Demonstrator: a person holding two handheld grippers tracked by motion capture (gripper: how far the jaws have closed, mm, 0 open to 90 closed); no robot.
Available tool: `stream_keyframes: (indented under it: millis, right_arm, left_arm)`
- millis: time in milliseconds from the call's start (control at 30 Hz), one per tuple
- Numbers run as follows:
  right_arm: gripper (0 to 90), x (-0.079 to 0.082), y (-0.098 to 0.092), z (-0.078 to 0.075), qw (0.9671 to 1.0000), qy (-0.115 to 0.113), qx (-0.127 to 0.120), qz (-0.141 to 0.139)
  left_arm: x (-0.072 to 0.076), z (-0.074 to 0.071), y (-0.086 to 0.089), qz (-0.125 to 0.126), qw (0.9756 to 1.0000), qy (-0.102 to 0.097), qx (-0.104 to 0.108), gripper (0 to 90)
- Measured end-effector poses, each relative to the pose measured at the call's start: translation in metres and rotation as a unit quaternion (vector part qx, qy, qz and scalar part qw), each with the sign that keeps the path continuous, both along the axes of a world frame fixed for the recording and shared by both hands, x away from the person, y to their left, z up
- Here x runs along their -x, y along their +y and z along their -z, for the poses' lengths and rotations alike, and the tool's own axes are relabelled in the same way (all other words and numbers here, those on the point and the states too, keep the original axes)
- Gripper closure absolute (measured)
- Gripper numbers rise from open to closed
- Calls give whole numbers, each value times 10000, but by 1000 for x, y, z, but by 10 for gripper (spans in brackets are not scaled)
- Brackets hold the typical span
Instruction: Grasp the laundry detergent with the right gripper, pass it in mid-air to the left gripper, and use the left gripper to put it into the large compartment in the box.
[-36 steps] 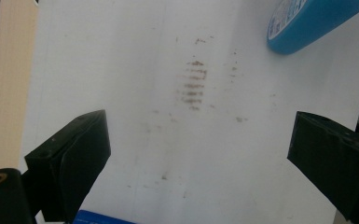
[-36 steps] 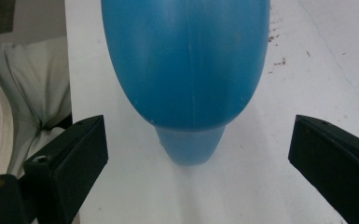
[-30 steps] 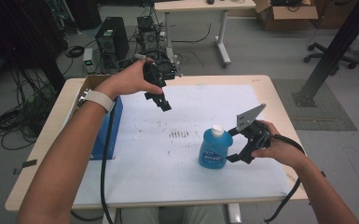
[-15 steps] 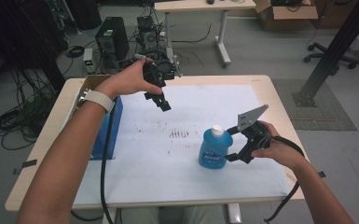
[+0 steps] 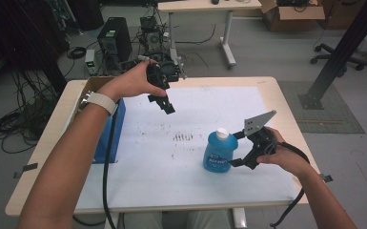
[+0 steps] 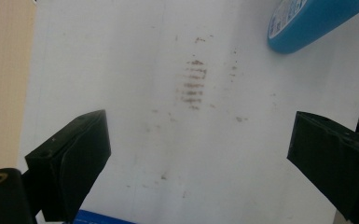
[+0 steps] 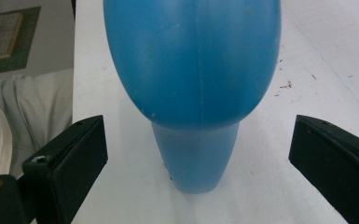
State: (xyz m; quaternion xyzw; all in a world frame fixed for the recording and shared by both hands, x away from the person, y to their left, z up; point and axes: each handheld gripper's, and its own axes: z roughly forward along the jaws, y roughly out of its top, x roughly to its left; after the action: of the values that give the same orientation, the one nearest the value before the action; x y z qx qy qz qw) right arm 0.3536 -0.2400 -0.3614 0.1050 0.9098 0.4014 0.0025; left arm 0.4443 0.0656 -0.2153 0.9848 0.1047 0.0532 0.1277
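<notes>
A blue plastic bottle (image 5: 218,155) with a white cap stands upright on the white sheet (image 5: 162,167), right of centre. My right gripper (image 5: 236,149) is beside it at table height, open, with one jaw on each side of the bottle's right flank. In the right gripper view the bottle (image 7: 191,70) looms between the wide-open jaws of my right gripper (image 7: 198,140), and neither jaw touches it. My left gripper (image 5: 163,103) hovers above the far left part of the sheet, open and empty. The left gripper view looks down past my left gripper (image 6: 200,135) at the bottle's base (image 6: 307,18).
Brown smudges (image 5: 183,137) mark the sheet's middle, also seen as smudges (image 6: 193,84) below the left gripper. A blue box (image 5: 108,138) sits at the table's left side. The table's front edge (image 5: 171,207) is close to the person. Cables trail from both grippers.
</notes>
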Motion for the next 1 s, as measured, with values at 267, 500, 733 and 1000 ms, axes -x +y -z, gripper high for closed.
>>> stream_keyframes:
  millis: [267,500,733,1000]
  right_arm:
    - [39,2,-2,5,9999,-77,-114,23]
    - [36,0,-2,5,9995,-155,-263,37]
    - [36,-1,1,13,9991,-84,-400,80]
    - [36,-2,1,16,9986,-50,-513,94]
  left_arm:
    - [0,2,-2,3,10000,20,2,62]
    - [0,3,0,-23,10000,39,-3,63]
    - [-1,3,0,-11,10000,51,-37,64]
    - [-2,6,0,-11,10000,63,-33,65]
